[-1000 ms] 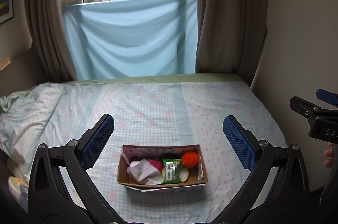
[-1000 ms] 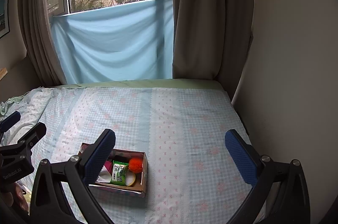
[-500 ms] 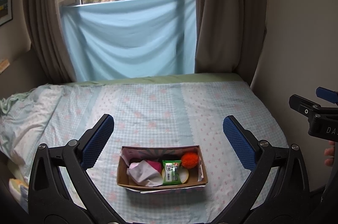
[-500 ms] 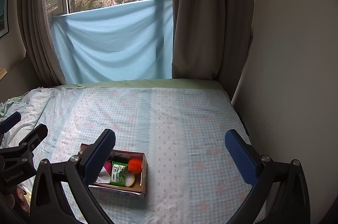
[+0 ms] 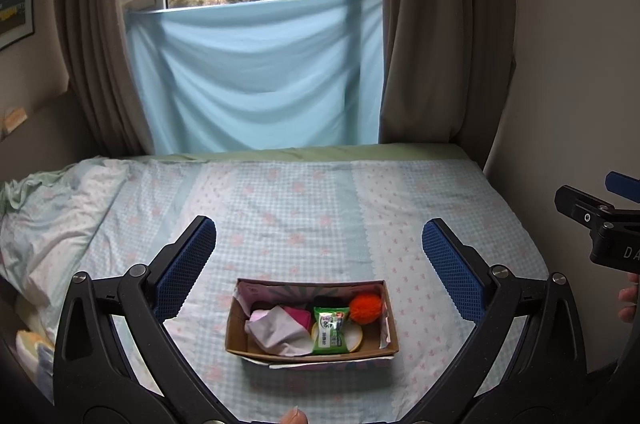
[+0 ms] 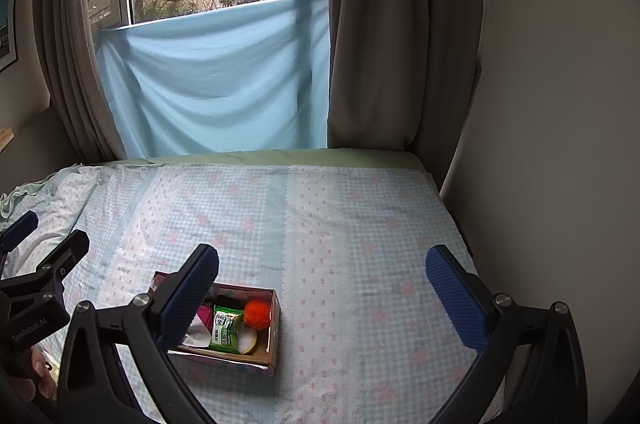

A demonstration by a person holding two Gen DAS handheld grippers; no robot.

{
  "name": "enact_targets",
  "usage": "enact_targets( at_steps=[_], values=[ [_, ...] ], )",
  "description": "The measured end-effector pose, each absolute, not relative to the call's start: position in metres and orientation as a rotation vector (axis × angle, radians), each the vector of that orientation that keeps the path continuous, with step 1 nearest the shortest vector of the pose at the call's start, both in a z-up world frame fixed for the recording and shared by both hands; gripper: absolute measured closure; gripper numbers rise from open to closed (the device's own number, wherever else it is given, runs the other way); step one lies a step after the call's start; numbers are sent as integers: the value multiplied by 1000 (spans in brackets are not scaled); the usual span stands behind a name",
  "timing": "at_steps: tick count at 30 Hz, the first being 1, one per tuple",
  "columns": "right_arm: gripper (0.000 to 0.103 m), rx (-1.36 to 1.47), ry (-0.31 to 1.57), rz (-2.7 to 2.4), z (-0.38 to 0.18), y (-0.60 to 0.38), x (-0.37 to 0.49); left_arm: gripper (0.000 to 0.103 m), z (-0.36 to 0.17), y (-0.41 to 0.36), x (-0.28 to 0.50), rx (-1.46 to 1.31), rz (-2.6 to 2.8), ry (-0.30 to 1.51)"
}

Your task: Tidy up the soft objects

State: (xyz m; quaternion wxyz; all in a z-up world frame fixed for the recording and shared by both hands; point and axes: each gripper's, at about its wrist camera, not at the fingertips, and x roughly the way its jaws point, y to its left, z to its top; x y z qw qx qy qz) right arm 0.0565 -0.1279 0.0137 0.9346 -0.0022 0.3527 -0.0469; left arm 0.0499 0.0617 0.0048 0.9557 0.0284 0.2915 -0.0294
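A small cardboard box sits on the bed near its front edge; it also shows in the right wrist view. Inside lie an orange pom-pom ball, a green packet, a round white pad, a pale crumpled cloth and a pink item. My left gripper is open and empty, hovering above and behind the box. My right gripper is open and empty, to the right of the box, its left finger covering the box's left end.
The bed has a blue checked sheet with pink flowers. A crumpled quilt lies at the left. A blue cloth hangs under the window between brown curtains. A wall runs along the bed's right side.
Both grippers have drifted slightly; the box sits a little lower in the left wrist view. Nothing was grasped or released.
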Motion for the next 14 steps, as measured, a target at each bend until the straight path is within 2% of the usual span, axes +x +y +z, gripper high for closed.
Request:
enact_targets(
  at_steps=[14],
  values=[
    [0,4,742,-89,7,-127,63,0,5,59,47,69,-53,561]
  ],
)
